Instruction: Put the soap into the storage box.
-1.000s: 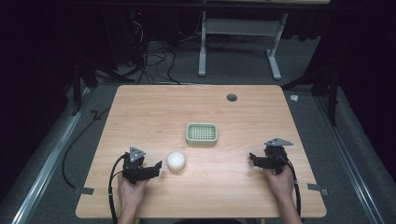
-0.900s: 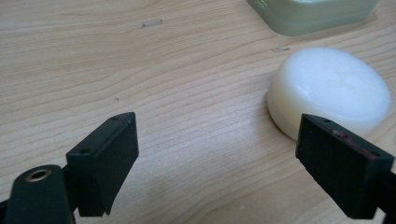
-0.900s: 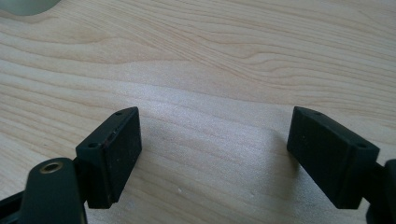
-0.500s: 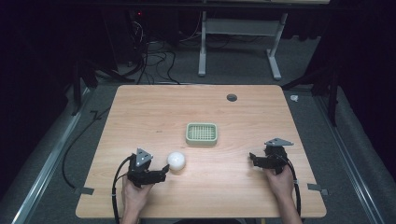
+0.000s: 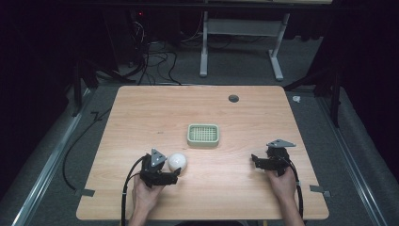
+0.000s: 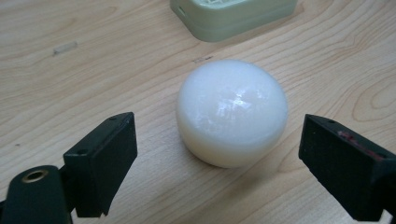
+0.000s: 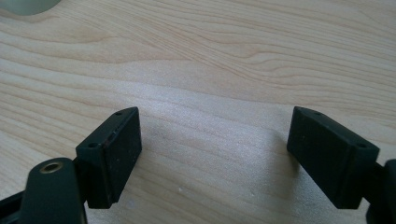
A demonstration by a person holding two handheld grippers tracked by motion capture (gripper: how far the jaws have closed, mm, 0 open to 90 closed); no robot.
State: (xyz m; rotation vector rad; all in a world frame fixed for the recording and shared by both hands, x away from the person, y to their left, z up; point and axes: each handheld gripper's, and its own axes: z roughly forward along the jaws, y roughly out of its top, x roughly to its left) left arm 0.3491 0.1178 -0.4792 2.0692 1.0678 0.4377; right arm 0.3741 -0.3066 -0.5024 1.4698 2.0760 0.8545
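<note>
A white rounded soap-like ball rests on the wooden table. My left gripper is open just in front of the ball; its jaws stand wide to either side of it without touching. A pale green slatted dish sits beyond the ball near the table's middle. My right gripper is open over bare wood at the right, with nothing between its jaws.
A dark round hole marks the table's far side. A white metal stand and tangled cables sit on the floor behind. A cable trails off the table's left edge.
My left gripper has moved right and forward toward the ball, and its jaws now flank it. The right gripper has stayed put.
</note>
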